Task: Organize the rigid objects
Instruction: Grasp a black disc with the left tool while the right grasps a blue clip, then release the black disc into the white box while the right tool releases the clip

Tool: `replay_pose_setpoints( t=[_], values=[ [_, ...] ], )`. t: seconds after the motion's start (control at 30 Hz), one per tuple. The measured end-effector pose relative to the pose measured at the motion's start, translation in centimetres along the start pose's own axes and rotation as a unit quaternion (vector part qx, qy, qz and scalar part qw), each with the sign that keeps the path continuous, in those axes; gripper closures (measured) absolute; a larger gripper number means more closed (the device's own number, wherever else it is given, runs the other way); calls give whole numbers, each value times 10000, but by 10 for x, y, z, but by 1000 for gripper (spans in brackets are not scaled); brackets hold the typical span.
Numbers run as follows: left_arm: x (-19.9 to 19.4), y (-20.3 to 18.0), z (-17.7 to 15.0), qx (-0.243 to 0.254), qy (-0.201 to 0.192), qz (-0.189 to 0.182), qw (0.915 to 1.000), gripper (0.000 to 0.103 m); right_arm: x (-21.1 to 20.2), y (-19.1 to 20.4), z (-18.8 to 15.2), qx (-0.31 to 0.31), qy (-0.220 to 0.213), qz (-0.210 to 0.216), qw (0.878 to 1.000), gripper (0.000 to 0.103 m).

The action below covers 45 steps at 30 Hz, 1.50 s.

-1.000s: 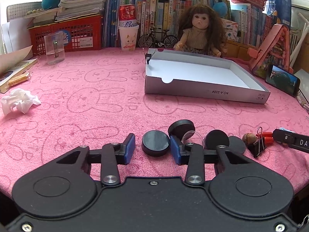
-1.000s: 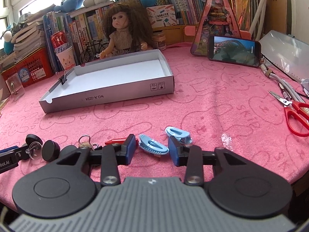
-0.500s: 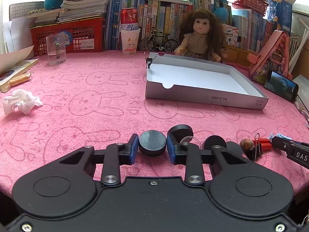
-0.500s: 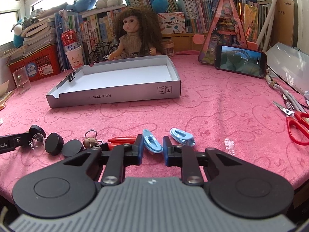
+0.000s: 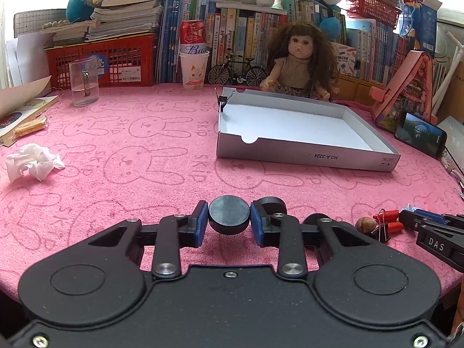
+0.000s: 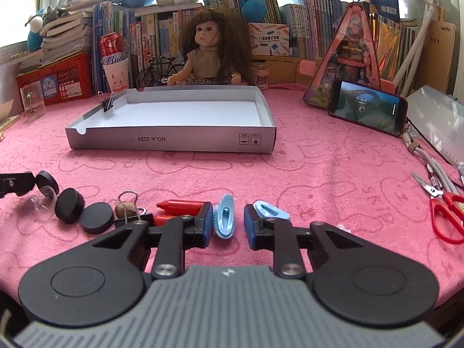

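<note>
the left gripper (image 5: 229, 222) has its two blue pads pressed onto a black round puck (image 5: 229, 214), one pad on each side, so it's pinching that puck right at the near edge of the pink bunny-print tablecloth (image 5: 139, 156). can't tell if the puck is lifted or resting on the cloth. just behind the right pad a second black puck (image 5: 272, 204) pokes out, mostly hidden by the finger, and a third one (image 5: 317, 218) is cut off behind the gripper's linkage.

over on the right wrist view, the right gripper (image 6: 225, 222) is spread apart with a light blue clip (image 6: 224, 216) sitting between the pads, closer to the left pad and maybe touching it, clearly apart from the right pad. a second light blue clip (image 6: 270, 210) lies just past the right pad, partly covered by it. a red marker-looking thing (image 6: 181, 204) lies beside the left finger, its near end hidden.

further left in that view: two black pucks (image 6: 69, 205), a walnut (image 6: 124, 208) with a binder clip (image 6: 134, 217) against it, hard to separate from each other.

the open grey cardboard box (image 6: 171, 142) sits well apart from both grippers, mid-table, with a small black binder clip (image 6: 108, 103) on its left wall. a doll (image 6: 207, 55) sits behind it, red scissors (image 6: 445, 214) off at the right edge, cut off.
</note>
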<state>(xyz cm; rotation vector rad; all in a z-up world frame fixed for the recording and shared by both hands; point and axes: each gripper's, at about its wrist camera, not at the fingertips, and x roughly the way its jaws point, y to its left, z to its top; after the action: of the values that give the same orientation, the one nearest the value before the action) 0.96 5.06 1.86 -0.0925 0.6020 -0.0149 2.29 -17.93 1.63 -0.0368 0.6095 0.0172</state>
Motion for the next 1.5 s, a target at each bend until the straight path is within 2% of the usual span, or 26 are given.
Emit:
replay_pose_setpoints(
  t=[0.1,0.17,0.57,0.8,0.97,1.27,1.5],
  values=[
    [0,0,1,-4,-4,-14,10000,73,0,-1,0,1,-13,23,10000,78],
    [1,-1,2,-15,7,-38,10000,73,0,-2,0,26,-9,62,10000,83],
    [8,-10,20,13,-68,-264,9996,73,-1,-8,19,190,-224,191,9994,83],
    [20,-19,48,67,-276,-383,9989,73,8,-14,44,379,-361,252,9983,83],
    [39,-25,72,52,-277,-499,9984,73,21,-15,67,459,-480,331,9972,83],
    [86,-37,108,-70,-11,-725,9973,73,64,-14,99,593,-277,613,9960,83],
    [136,-40,132,-197,668,-946,9931,73,106,-19,126,768,387,1114,9901,83]
  ],
)
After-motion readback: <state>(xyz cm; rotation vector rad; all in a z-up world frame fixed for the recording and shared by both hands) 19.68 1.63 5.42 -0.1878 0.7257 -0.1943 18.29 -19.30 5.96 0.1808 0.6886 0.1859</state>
